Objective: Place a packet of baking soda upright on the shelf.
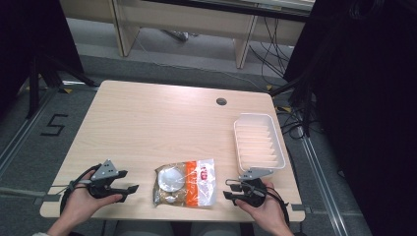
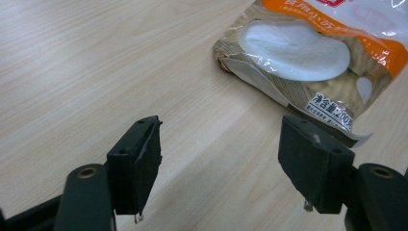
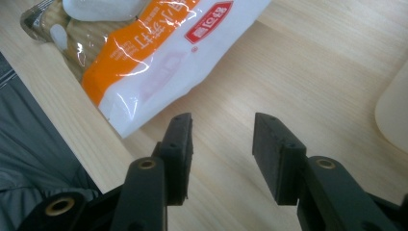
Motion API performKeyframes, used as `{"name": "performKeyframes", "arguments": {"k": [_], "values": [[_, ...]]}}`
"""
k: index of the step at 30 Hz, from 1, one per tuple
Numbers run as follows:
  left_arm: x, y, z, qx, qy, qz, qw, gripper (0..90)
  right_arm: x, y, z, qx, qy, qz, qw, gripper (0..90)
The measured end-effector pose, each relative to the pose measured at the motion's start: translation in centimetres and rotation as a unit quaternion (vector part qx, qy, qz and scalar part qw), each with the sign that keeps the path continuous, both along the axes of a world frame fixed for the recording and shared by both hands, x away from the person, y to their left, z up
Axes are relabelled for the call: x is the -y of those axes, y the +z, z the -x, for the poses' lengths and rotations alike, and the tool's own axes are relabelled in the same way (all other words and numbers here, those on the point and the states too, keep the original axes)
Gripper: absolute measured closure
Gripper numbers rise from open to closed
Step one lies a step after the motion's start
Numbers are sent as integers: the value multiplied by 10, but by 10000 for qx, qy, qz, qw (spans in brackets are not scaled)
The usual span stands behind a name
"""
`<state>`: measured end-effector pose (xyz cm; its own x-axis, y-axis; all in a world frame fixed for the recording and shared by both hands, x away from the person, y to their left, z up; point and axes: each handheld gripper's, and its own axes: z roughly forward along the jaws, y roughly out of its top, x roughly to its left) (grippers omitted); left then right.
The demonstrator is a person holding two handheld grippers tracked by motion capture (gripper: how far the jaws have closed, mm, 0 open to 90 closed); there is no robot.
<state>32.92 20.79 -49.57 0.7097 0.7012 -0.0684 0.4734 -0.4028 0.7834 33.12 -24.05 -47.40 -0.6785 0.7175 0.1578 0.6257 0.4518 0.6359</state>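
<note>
A food bag (image 1: 186, 183) in clear, orange and white plastic lies flat near the table's front edge, showing a round white piece inside. My left gripper (image 1: 129, 182) rests to its left, jaws open and pointed toward it. In the left gripper view the bag (image 2: 308, 53) lies just beyond the open left gripper (image 2: 219, 144). My right gripper (image 1: 230, 190) sits to the bag's right, jaws open with nothing between them. In the right gripper view the bag's white end (image 3: 159, 62) lies just ahead and left of the open right gripper (image 3: 221, 139).
A white ribbed tray (image 1: 258, 142) stands on the right side of the wooden table (image 1: 147, 123), just beyond my right gripper; its corner (image 3: 394, 110) shows in the right gripper view. A round cable hole (image 1: 221, 102) sits at the back. The table's front edge is close.
</note>
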Motion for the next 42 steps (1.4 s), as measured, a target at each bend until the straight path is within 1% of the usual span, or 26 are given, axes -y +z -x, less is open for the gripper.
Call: {"name": "performKeyframes", "arguments": {"k": [3,4,5,6,7,8,9,10,13,14,16,17,18,21,23,25,26,27,28,35,36,37,38,39,40,42], "values": [[2,0,0,-68,-21,-3,10000,313,-3,1,-2,82,36,46,9999,587],[3,0,0,-53,-50,-33,10000,314,-4,1,-3,95,59,-19,9999,578],[5,0,1,-49,-44,-13,10000,318,-8,0,-4,74,-37,-155,9998,561],[7,-1,1,-31,-40,52,10000,318,-8,0,-4,74,-37,-155,9998,561],[7,0,0,8,-83,-24,10000,320,-9,3,-4,-92,-64,-111,9999,553],[7,0,0,-51,-125,-60,9999,323,-9,3,-9,-116,-95,-201,9997,531],[10,-1,1,-37,-12,81,10000,324,-9,3,-11,-142,-152,-311,9993,521],[8,-1,0,-36,-177,-95,9998,324,-9,4,-14,-263,-189,-310,9990,512],[9,-1,0,-9,-93,-31,10000,325,-9,3,-18,-291,-253,-424,9984,508],[10,-1,1,-27,-69,37,10000,325,-10,4,-21,-363,-304,-475,9978,507],[10,-2,0,-57,-81,37,9999,326,-9,7,-25,-526,-253,-404,9975,495],[8,-1,0,-92,-155,-84,9998,326,-11,6,-28,-528,-295,-510,9969,492],[10,-1,0,-84,-82,-1,9999,327,-11,8,-30,-671,-240,-420,9966,488],[10,-1,0,-72,-103,-29,9999,328,-16,7,-36,-740,-324,-504,9955,476],[10,0,0,-122,-199,-54,9997,330,-20,6,-42,-898,-274,-457,9945,458],[11,-1,0,-105,-187,-52,9998,332,-24,5,-45,-976,-258,-453,9939,446],[12,-1,0,-103,-140,-21,9998,332,-24,5,-45,-976,-258,-453,9939,446],[11,0,0,-132,-233,-86,9996,332,-25,4,-47,-964,-273,-436,9940,445],[12,-1,1,-112,-175,-35,9998,334,-28,3,-50,-1035,-237,-437,9934,435],[13,0,1,-108,-238,-54,9996,340,-35,0,-57,-1271,-292,-455,9904,420],[14,-1,1,-96,-222,-24,9997,342,-36,-1,-59,-1283,-285,-442,9903,419],[16,-2,2,-94,-140,119,9998,342,-36,-1,-59,-1283,-285,-442,9903,419],[16,-1,1,-53,-205,45,9998,344,-37,-2,-60,-1298,-318,-432,9901,419],[17,-2,1,-58,-187,95,9998,346,-37,-3,-61,-1331,-306,-446,9896,417],[16,-1,1,-65,-212,21,9998,349,-40,-2,-59,-1438,-413,-476,9876,415],[17,-2,1,-115,-211,71,9997,354,-39,-5,-62,-1408,-334,-447,9885,415]]}}
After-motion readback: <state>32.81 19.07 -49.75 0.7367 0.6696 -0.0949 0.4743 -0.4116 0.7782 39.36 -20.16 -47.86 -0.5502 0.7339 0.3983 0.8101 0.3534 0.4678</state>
